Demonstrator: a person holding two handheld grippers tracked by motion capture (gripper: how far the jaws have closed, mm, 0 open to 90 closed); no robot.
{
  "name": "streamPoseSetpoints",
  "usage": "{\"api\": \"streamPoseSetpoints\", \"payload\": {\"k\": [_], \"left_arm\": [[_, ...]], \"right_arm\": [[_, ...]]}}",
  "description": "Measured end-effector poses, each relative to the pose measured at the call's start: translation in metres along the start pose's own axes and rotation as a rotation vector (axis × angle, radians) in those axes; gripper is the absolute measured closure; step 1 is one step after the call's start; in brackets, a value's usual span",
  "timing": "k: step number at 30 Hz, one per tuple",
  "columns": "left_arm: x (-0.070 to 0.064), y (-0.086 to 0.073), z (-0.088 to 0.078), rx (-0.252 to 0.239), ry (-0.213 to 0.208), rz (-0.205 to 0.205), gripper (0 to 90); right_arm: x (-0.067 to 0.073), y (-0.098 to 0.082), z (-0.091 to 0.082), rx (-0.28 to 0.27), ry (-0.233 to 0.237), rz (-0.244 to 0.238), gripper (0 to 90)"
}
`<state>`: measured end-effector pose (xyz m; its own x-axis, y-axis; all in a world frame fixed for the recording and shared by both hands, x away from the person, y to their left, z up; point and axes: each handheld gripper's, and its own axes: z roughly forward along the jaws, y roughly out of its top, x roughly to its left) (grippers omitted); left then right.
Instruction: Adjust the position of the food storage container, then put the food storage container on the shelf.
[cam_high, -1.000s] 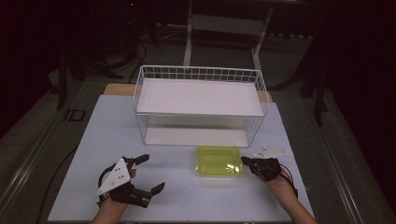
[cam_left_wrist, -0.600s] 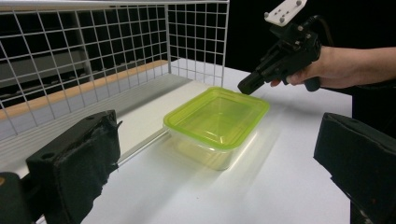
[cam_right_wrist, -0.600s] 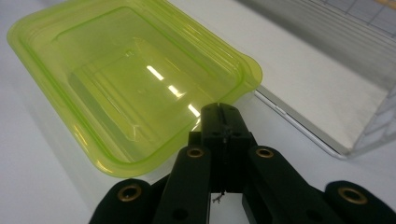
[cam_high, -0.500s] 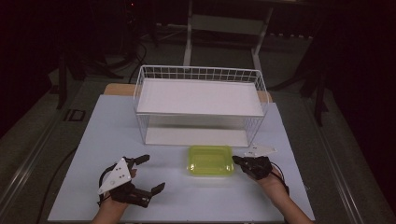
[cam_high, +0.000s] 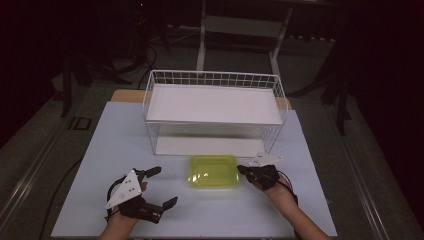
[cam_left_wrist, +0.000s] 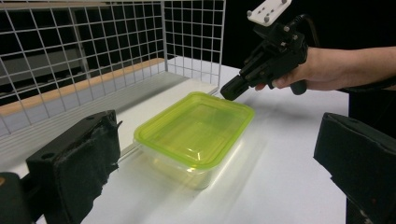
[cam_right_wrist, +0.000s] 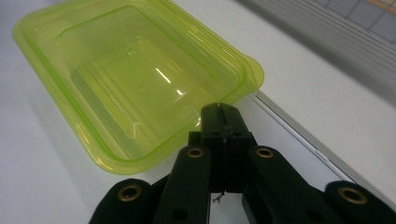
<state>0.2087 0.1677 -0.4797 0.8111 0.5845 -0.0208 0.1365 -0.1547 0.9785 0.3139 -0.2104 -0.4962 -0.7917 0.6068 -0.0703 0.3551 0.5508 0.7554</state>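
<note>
Where the white worktop (cam_high: 90, 165) runs out in front of the wire rack, a yellow-green lidded container (cam_high: 213, 171) sits flat, just before the rack's lower shelf and a little right of centre. The right tool (cam_high: 244, 170) meets it at its right edge: in the right gripper view its jaws are pressed fully together with their tips at the lid's rim (cam_right_wrist: 219, 105), and whether they pinch the rim or only touch it cannot be told. The right hand (cam_high: 276, 189) reaches in from the lower right, wrist low, with the grey three-cornered plate (cam_high: 265, 159) on top of the tool. In the left gripper view this tool (cam_left_wrist: 232, 88) slants down toward the container's far corner.

The left tool (cam_high: 159, 187) lies well apart from the container, at the lower left of the worktop, jaws spread wide and holding nothing, pointing to the right.

The white wire rack (cam_high: 215, 80) stands behind the container, its upper shelf bare. Beyond the worktop the room is dark.
</note>
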Motion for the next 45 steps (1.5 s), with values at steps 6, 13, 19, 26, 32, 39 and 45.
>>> {"api": "streamPoseSetpoints", "payload": {"k": [6, 13, 19, 26, 32, 39, 45], "left_arm": [[0.001, -0.001, 0.0, 0.006, -0.003, -0.004, 0.9], [0.002, -0.002, 0.007, 0.042, 0.028, -0.013, 1.0], [0.005, -0.001, 0.023, 0.112, 0.0, -0.046, 1.0], [0.021, 0.0, 0.046, 0.18, -0.019, -0.152, 1.0], [0.034, 0.002, 0.069, 0.236, 0.002, -0.206, 1.0], [0.051, -0.005, 0.095, 0.345, 0.037, -0.331, 1.1], [0.057, -0.014, 0.103, 0.394, 0.094, -0.407, 21.9]], "right_arm": [[0.005, 0.005, 0.005, -0.006, 0.004, -0.01, 90.0], [0.008, 0.011, -0.012, -0.061, 0.054, 0.053, 72.4], [0.016, 0.011, -0.023, -0.1, 0.057, 0.058, 33.3], [0.022, 0.016, -0.027, -0.125, 0.054, 0.057, 15.3], [0.021, 0.019, -0.032, -0.139, -0.032, 0.008, 20.7], [0.028, 0.019, -0.028, -0.136, -0.076, 0.007, 10.4], [0.031, 0.014, -0.022, -0.128, -0.068, 0.024, 14.1]]}}
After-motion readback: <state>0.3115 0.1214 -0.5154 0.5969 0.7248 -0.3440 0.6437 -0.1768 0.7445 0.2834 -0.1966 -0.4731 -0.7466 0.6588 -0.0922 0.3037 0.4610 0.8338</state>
